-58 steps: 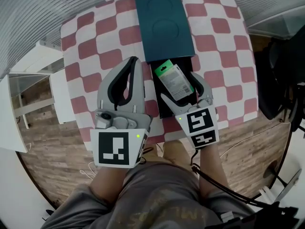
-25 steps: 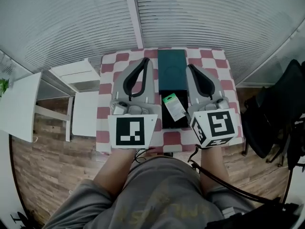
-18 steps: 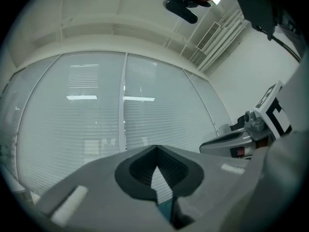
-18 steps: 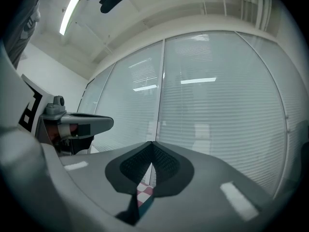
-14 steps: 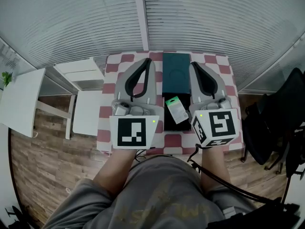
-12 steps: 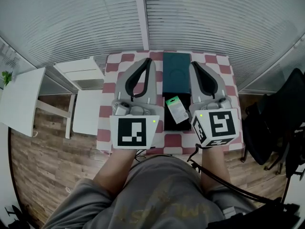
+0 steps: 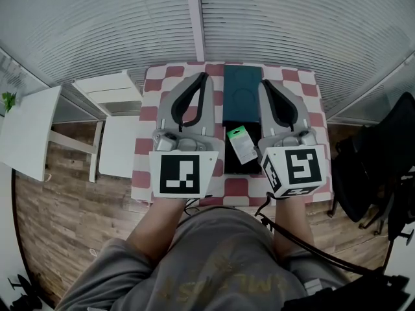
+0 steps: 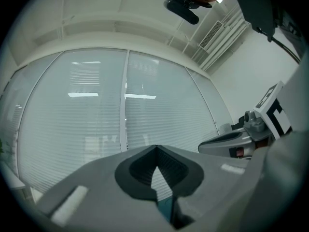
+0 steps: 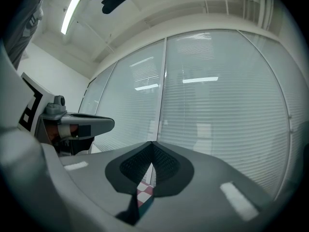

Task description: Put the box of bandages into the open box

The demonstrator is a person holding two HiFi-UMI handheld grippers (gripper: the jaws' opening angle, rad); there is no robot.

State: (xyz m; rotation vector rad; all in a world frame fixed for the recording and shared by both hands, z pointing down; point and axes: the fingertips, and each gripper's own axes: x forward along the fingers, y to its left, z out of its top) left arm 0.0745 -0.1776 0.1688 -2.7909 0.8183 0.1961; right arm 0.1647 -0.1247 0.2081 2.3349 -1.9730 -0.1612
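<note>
The green-and-white box of bandages (image 7: 242,144) lies slanted in the open black box (image 7: 235,166) on the checkered table (image 7: 154,102). The teal lid (image 7: 242,96) stands up behind it. Both grippers are held high above the table, on either side of the box. My left gripper (image 7: 203,76) is shut with nothing in it, its tips meeting (image 8: 157,149) against the window blinds. My right gripper (image 7: 264,84) is also shut and empty, tips together (image 9: 152,144). Each gripper view shows the other gripper (image 8: 236,141) (image 9: 79,124) alongside.
A white side table (image 7: 110,92) and a larger white table (image 7: 26,135) stand to the left on the wooden floor. A dark chair (image 7: 376,167) stands to the right. Slatted blinds (image 7: 194,18) fill the far side.
The right gripper let go of the box of bandages, which now rests in the open box. Both grippers have risen away from the table and stand shut.
</note>
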